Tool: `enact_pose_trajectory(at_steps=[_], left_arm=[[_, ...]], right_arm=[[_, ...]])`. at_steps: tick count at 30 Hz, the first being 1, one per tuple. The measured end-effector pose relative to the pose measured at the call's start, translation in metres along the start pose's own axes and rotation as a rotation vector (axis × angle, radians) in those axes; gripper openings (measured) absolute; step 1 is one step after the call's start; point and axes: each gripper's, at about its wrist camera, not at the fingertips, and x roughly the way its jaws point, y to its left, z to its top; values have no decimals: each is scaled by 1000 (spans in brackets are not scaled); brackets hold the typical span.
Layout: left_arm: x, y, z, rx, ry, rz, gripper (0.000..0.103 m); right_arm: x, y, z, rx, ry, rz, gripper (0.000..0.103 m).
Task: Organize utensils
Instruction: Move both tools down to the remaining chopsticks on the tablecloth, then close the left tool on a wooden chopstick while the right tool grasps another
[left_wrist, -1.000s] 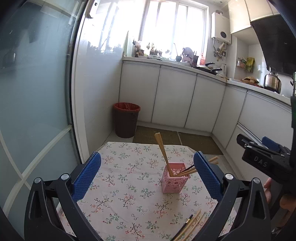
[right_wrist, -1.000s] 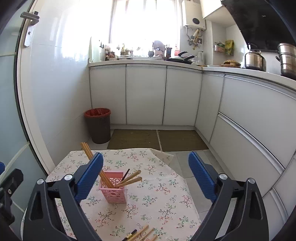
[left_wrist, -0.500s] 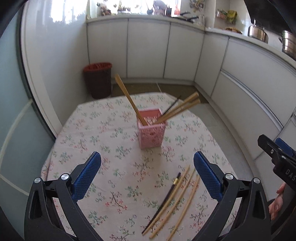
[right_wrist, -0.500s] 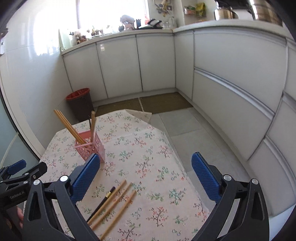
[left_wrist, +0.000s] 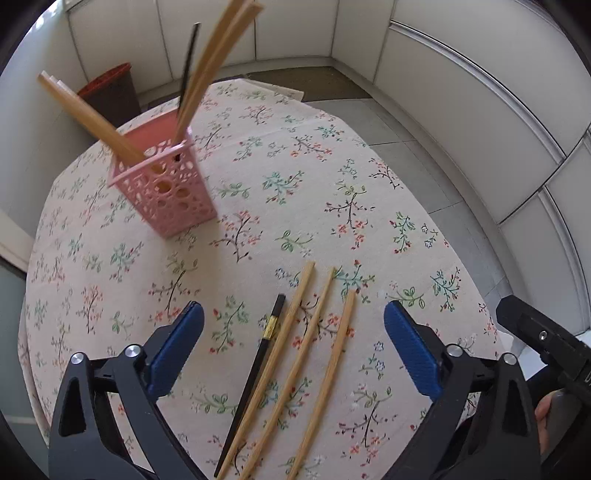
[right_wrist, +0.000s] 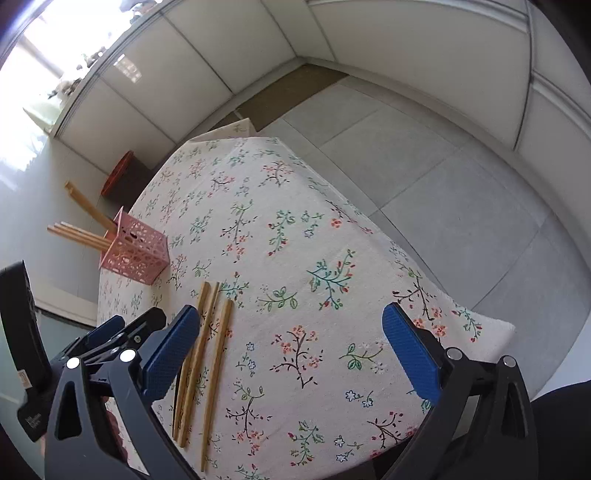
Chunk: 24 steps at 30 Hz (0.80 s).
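The left gripper (left_wrist: 293, 345) hung with its blue pads spread wide apart and nothing between them, low in the left wrist frame above the floral tablecloth (left_wrist: 295, 177). Directly under it, in the lower centre, lay three loose wooden chopsticks (left_wrist: 295, 365) side by side, with one black chopstick (left_wrist: 255, 376) just beside them on the left. The pink perforated holder (left_wrist: 166, 184) stood in the upper left of that frame, well apart from the loose ones, with wooden chopsticks (left_wrist: 92, 118) and a dark one leaning out of it. The right gripper (right_wrist: 291, 354) was likewise wide open and empty, low in its own frame, with the loose chopsticks (right_wrist: 207, 354) beside its left pad and the holder (right_wrist: 135, 254) at mid-left.
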Motion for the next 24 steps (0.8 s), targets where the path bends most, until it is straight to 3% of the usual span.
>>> enact_pose_trajectory(at_steps=[4, 10, 15, 17, 20, 24], left_arm=[[33, -9, 17, 37, 64, 26, 61], [77, 5, 27, 3, 158, 11, 46], [89, -1, 29, 82, 180, 19, 38], [89, -3, 30, 112, 169, 9, 9], [88, -6, 29, 154, 150, 16, 7], [67, 6, 28, 96, 86, -23, 6]], right_arm=[[3, -15, 6, 68, 21, 21, 96], [5, -17, 9, 65, 30, 29, 96], [14, -13, 8, 47, 74, 35, 96], [17, -10, 7, 36, 87, 31, 96], [19, -8, 4, 23, 107, 32, 96], [25, 0, 4, 3, 131, 21, 96]])
